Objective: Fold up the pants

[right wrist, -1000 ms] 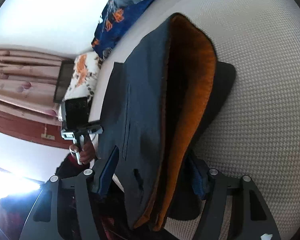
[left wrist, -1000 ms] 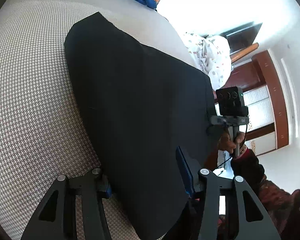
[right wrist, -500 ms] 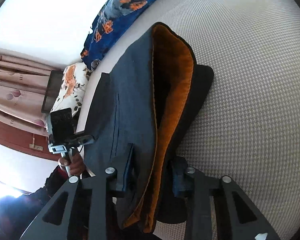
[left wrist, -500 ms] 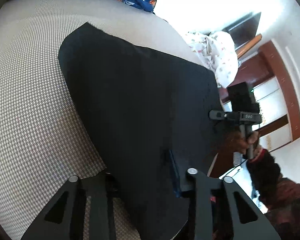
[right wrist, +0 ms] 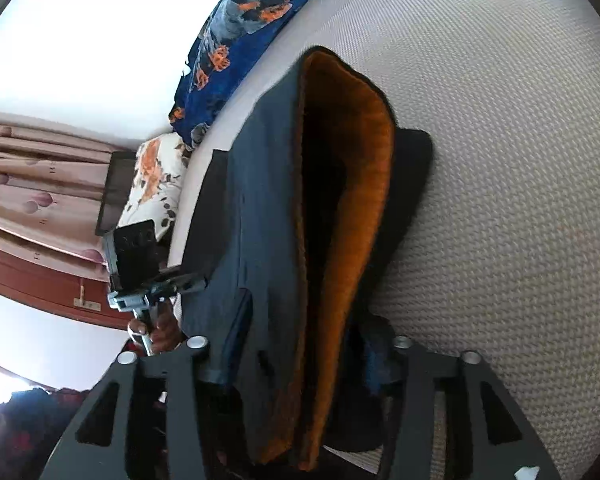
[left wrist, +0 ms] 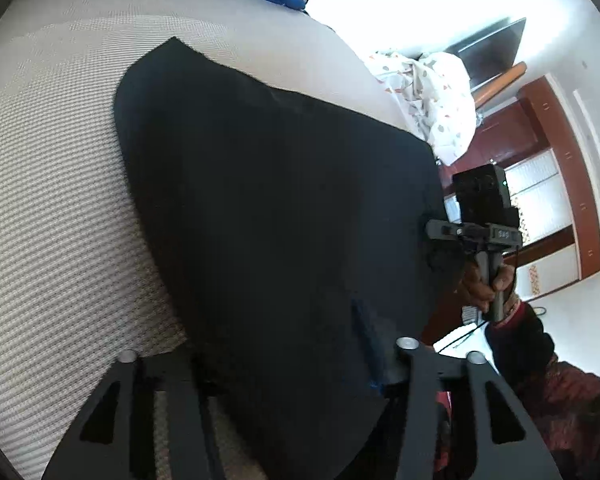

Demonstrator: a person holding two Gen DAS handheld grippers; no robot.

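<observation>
change: left gripper [left wrist: 284,364] and right gripper [right wrist: 300,356], apart a second ago, now both clamp pants [left wrist: 284,208] | meaning: 6 o'clock edge gripped on bed [left wrist: 60,216], lift-and-fold likely next

Black pants [left wrist: 268,216], orange lining [right wrist: 360,208]; grey houndstooth bedspread [left wrist: 60,208].

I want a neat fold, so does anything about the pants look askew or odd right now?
Yes: in the right wrist view the pants gape open at the far end, showing the orange lining, and a dark layer sticks out past it on the bed. The edges are not aligned.
</observation>
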